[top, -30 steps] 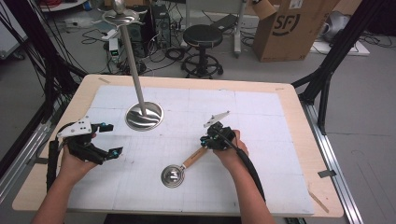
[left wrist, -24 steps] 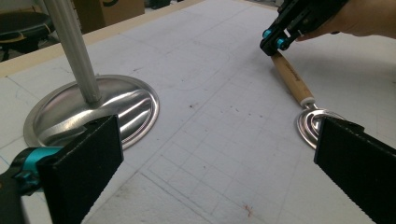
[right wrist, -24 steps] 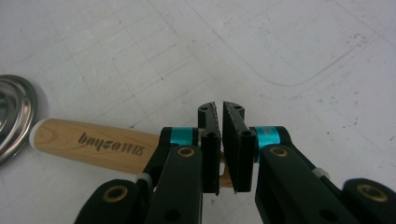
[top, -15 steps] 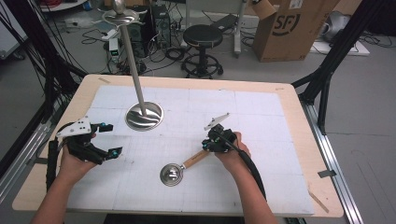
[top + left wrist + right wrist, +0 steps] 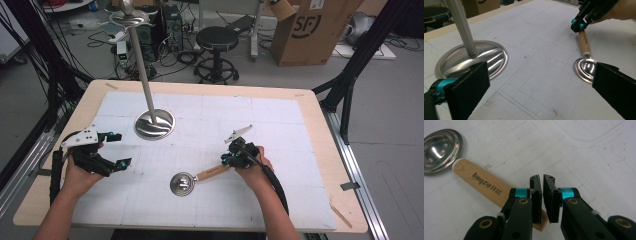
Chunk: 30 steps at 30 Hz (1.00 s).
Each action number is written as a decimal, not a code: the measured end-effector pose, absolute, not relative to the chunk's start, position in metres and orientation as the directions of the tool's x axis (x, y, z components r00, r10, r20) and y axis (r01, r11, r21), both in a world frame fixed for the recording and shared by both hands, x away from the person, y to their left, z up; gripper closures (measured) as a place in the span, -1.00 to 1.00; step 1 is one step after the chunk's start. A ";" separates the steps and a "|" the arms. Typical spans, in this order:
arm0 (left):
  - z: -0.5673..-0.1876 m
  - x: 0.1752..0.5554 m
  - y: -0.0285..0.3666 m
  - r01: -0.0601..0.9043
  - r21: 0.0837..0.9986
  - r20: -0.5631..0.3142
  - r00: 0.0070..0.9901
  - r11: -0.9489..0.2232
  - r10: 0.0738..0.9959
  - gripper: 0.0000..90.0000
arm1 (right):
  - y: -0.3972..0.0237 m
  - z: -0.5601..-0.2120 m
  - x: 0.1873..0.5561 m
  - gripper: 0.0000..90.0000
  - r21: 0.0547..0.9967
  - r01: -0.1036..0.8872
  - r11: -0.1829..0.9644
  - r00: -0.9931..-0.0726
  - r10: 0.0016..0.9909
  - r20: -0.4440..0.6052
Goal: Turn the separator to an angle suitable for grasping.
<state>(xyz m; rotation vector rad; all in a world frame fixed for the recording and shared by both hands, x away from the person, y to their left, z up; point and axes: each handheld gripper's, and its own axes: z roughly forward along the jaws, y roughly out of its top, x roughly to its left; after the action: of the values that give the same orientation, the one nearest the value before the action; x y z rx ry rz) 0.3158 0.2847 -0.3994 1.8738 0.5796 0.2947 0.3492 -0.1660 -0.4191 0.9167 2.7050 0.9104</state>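
Right gripper (image 5: 541, 180) pressed together above the ladle's wooden handle end, handle tip hidden beneath its jaws, contact unclear, ladle (image 5: 197, 178) lying mid-table, left gripper (image 5: 116, 150) spread wide, holding nothing, stand (image 5: 154, 123) pole top cut off.

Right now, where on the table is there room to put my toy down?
The far right corner of the white mat is bare, and so is the near strip between both forearms. It is crowded around the ladle, which the right gripper reaches, and by the stand's metal base near the left gripper.
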 end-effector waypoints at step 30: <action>-0.400 0.316 0.283 0.250 0.923 -0.068 0.854 -0.292 0.515 -0.96 | -0.186 -0.424 0.319 0.88 0.603 0.511 0.613 -0.802 0.593 0.077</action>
<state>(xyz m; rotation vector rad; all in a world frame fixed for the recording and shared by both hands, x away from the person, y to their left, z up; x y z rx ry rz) 0.3158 0.2829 -0.4001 1.8853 0.5713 0.2900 0.3191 -0.1862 -0.4241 0.9300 2.7030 0.9480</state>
